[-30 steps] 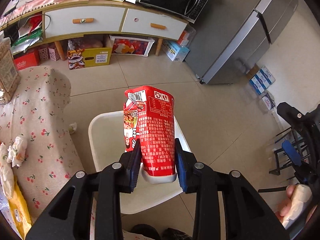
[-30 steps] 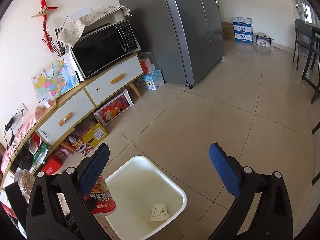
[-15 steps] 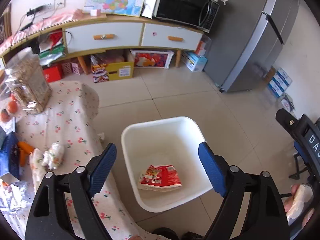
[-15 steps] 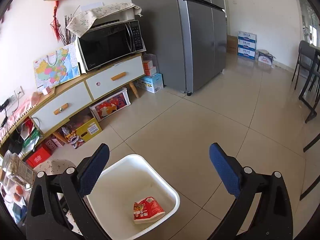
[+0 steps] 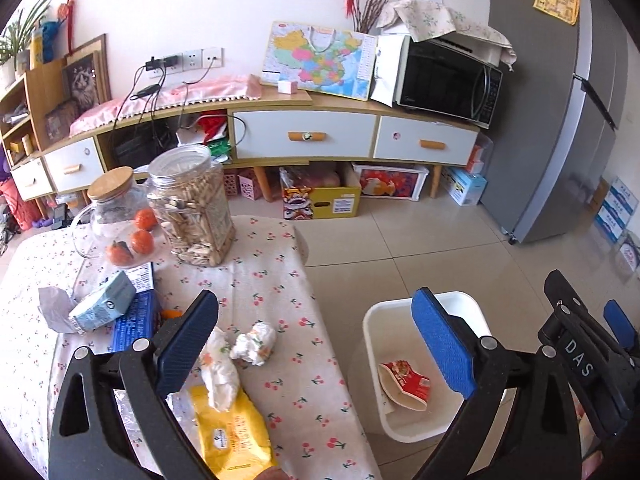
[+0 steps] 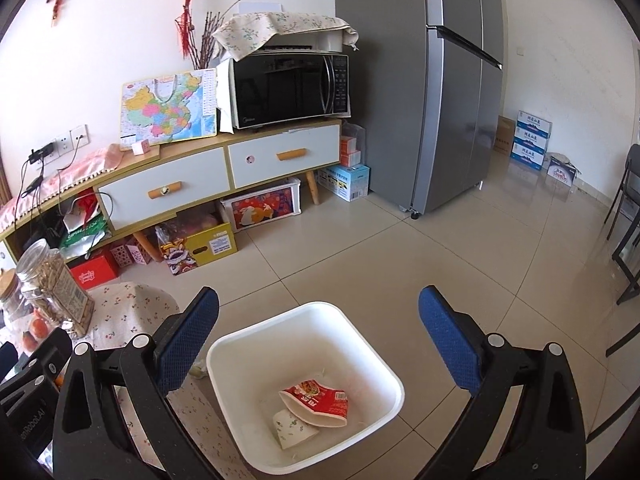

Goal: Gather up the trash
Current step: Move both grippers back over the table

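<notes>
A white bin (image 6: 384, 360) stands on the floor beside the table; it also shows in the left wrist view (image 5: 374, 344). A red noodle cup (image 6: 316, 400) and a white paper cup (image 6: 292, 430) lie inside it. My left gripper (image 5: 316, 344) is open and empty above the table's right edge. On the cherry-print tablecloth (image 5: 276, 280) lie a crumpled tissue (image 5: 254, 344), a longer tissue wad (image 5: 220, 372), a yellow packet (image 5: 232, 436) and a pale blue carton (image 5: 104, 304). My right gripper (image 6: 320, 348) is open and empty above the bin.
A jar of sticks (image 5: 192, 208), a glass jar with oranges (image 5: 116, 220) and a blue box (image 5: 134, 320) stand on the table. A low cabinet (image 5: 304, 136) with a microwave (image 5: 448, 80) and a grey fridge (image 5: 560, 120) line the far wall. Dark chair legs (image 6: 624, 248) are at right.
My left gripper opened and dropped the red noodle cup into the bin, then drew back left over the table. My right gripper rose slightly and stayed open.
</notes>
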A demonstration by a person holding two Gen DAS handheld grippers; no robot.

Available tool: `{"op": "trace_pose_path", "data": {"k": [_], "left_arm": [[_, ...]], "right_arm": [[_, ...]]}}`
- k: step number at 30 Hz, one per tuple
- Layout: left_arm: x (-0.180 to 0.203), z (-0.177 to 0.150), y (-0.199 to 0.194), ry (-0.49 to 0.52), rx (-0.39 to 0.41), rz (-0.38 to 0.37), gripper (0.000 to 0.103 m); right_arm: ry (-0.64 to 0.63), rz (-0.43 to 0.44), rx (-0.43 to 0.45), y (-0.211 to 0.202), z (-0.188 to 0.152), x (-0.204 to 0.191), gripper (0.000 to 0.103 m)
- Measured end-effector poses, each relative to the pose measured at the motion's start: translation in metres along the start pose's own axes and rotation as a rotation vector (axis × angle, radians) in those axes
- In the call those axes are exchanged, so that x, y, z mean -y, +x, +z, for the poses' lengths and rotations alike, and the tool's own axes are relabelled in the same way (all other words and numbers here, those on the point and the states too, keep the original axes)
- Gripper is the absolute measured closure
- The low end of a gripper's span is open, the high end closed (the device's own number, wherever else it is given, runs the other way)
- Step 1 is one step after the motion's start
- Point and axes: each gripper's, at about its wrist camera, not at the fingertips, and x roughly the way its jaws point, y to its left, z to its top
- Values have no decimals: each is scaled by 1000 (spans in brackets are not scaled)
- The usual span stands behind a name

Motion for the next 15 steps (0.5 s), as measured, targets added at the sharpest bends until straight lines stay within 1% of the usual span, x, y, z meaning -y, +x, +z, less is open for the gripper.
{"op": "trace_pose_path", "data": {"k": [4, 9, 15], "left_arm": [[-23, -1, -6, -15, 22, 54, 8], [-53, -5, -8, -40, 30, 115, 8], [-89, -9, -10, -78, 27, 164, 8]], "right_arm": [[-36, 32, 5, -4, -2, -25, 7], [-80, 82, 19, -16, -9, -56, 7], [-146, 123, 40, -25, -18, -92, 7]]}}
